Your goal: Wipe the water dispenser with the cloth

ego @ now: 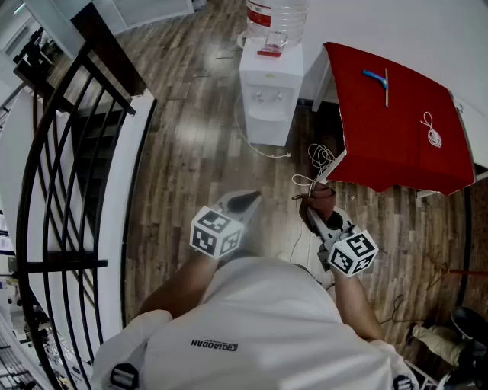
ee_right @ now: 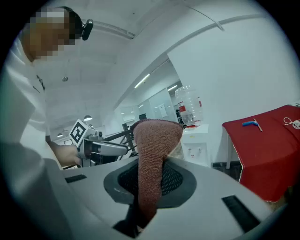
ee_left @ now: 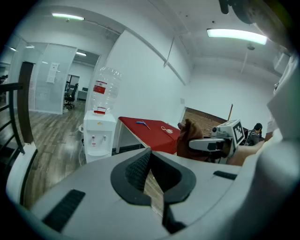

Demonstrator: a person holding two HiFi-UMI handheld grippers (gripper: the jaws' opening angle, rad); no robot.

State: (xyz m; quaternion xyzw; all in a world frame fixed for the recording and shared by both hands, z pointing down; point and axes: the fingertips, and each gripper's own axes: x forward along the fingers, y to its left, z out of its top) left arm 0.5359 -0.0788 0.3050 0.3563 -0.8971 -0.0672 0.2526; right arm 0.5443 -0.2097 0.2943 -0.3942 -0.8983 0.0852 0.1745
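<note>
Wood-plank floor point(ego: 191, 152) fills most of the head view, with a black railing point(ego: 69, 152) curving down the left and a white wall behind a red-covered table point(ego: 396, 129).

Just left of that table the water dispenser point(ego: 269, 95) stands against the wall, well apart from both grippers. It is upright, so its long axis is vertical. A clear bottle point(ego: 276, 19) is seated on top, and the tap panel faces back toward the person.

The left gripper point(ego: 242, 204) has its jaws drawn together at the tips with nothing between them. The right gripper point(ego: 324, 225) is clamped on the brown cloth point(ee_right: 152, 154). The cloth rises out of the jaws as a narrow folded strip with its long axis along the gripper's own line. Its rounded free end leads forward, roughly toward the dispenser.

By my reading, the step in hand is the approach, with no wiping begun.

- The folded end should probably meet a flat white face squarely, so the cloth touches rather than the jaw tips.
- Strokes should run down the vertical axis from the top.
- The taps need a light touch (they look easy to press by accident).
- A loose white cable point(ego: 320, 156) lies on the floor between the person and the dispenser, so the walk-in should go round it.
</note>
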